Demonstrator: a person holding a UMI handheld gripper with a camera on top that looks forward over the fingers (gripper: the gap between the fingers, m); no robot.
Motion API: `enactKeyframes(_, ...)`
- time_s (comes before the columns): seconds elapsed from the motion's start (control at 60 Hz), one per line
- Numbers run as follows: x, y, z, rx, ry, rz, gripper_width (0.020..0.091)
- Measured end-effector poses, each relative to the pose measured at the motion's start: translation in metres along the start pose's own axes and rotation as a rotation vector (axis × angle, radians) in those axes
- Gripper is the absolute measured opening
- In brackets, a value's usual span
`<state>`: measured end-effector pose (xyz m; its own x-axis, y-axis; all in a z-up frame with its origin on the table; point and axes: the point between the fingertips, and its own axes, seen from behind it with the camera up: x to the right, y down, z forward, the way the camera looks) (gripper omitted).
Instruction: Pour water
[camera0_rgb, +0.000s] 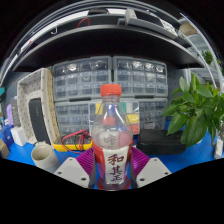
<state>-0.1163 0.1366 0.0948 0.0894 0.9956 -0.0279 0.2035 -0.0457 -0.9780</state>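
Gripper view, looking forward along the claw (112, 165). A clear plastic bottle (113, 140) with an orange-red cap and a red label bearing white characters stands upright between the two fingers (72, 171), whose magenta pads (87, 159) lie against its left and right flanks. The pads appear to touch the bottle wall on both sides, so the claw is closed about the bottle's lower body, roughly at label height; whether the bottle's base rests on the blue worktop (180, 158) or is lifted off it cannot be told, as the base is hidden.

Near left of the bottle, on the worktop, stands a pale cylindrical cup (44, 155), apart from the bottle. Farther left is a white box-shaped appliance (37, 104) with a dark front panel. To the right, a green leafy plant (195, 108) rises beside the worktop. Far behind the bottle, a bank of small translucent parts drawers (110, 77) spans the rear wall, with a yellow object (74, 140) low in front of it.
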Motion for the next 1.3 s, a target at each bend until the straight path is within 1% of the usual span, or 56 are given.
enactKeyframes(0.083,0.001,0.0,-0.001,-0.01,0.012,-0.002,0.0543)
enactKeyframes(0.117,0.002,0.004,-0.002,-0.032,0.021,-0.004,0.059)
enactKeyframes(0.133,0.002,0.008,-0.003,-0.048,0.026,-0.007,0.0628)
enactKeyframes(0.167,0.004,0.015,-0.005,-0.074,0.034,-0.017,0.0669)
enactKeyframes(0.183,0.005,0.019,-0.007,-0.085,0.039,-0.023,0.0676)
enactKeyframes(0.317,0.002,0.043,-0.036,-0.14,0.057,-0.013,0.068)
enactKeyframes(0.467,-0.012,0.072,-0.093,-0.216,0.086,0.024,0.0672)
enactKeyframes(0.583,-0.04,0.069,-0.135,-0.257,0.057,0.016,0.0674)
enactKeyframes(0.617,-0.047,0.062,-0.144,-0.252,0.051,0.013,0.0678)
enactKeyframes(0.867,-0.1,-0.021,-0.193,-0.149,-0.001,-0.01,0.0676)
enactKeyframes(0.967,-0.12,-0.045,-0.207,-0.113,-0.033,-0.03,0.0674)
enactKeyframes(1.067,-0.138,-0.06,-0.219,-0.089,-0.063,-0.034,0.0677)
enactKeyframes(1.15,-0.146,-0.07,-0.227,-0.069,-0.061,-0.028,0.0685)
enactKeyframes(1.3,-0.157,-0.074,-0.236,-0.053,-0.062,-0.014,0.0678)
